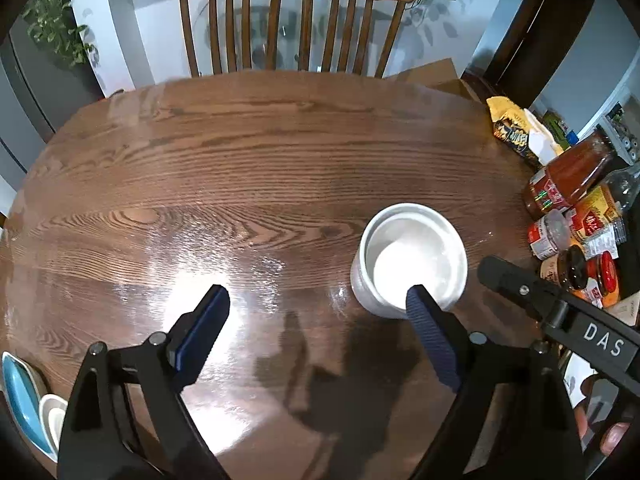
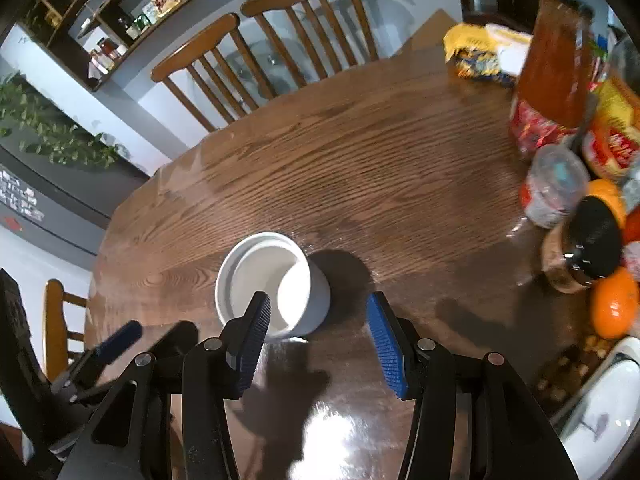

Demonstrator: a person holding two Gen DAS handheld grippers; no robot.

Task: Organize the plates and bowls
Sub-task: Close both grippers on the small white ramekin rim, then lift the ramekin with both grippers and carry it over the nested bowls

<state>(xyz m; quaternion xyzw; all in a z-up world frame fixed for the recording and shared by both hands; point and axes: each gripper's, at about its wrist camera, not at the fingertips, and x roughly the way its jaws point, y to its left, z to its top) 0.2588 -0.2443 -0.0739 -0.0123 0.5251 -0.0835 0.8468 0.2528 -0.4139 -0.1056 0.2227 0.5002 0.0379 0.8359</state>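
Note:
A stack of white bowls (image 1: 410, 260) stands upright on the brown wooden table (image 1: 240, 184). It also shows in the right wrist view (image 2: 272, 284). My left gripper (image 1: 320, 312) is open and empty, with its right finger in front of the stack's near rim. My right gripper (image 2: 318, 318) is open and empty, its left finger over the stack's near rim and the stack just ahead. A blue dish (image 1: 22, 396) and a small white bowl (image 1: 52, 416) sit at the table's near left edge. A white dish (image 2: 608, 400) lies at the near right.
Jars, a sauce bottle (image 1: 568, 176), snack packets (image 1: 516, 128) and oranges (image 2: 614, 304) crowd the table's right side. Two wooden chairs (image 1: 296, 20) stand at the far edge. The right gripper's arm (image 1: 560, 316) shows in the left wrist view, right of the stack.

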